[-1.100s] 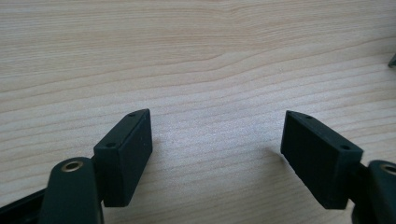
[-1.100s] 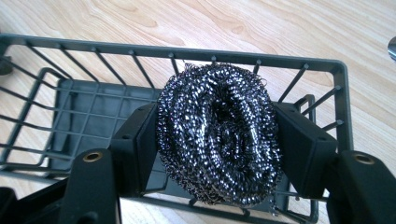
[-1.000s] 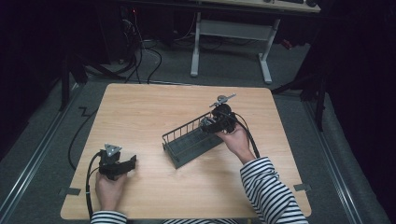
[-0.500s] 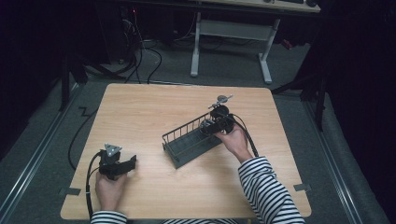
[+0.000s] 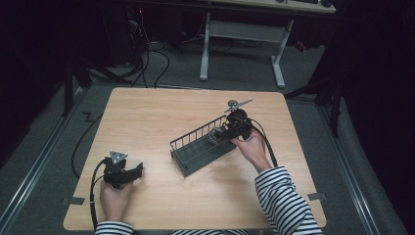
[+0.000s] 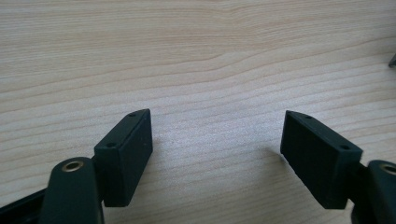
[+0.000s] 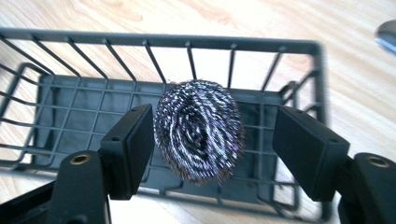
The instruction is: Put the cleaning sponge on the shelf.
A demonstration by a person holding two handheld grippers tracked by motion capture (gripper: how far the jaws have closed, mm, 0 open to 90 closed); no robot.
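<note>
Item: steel scourer in wire basket; my right gripper stands apart around it, left gripper apart, idle.

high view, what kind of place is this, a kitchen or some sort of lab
Most likely a lab or recording room, not a kitchen. A bare wooden table stands alone on grey floor, cables trail behind it near a white desk frame, and the surroundings are dark. The wire basket and steel scourer look like props.

We see the wire basket cut off at the left edge and blurry at its right end, a shiny thing cut off at the right edge, we cannot tell what it is
</note>
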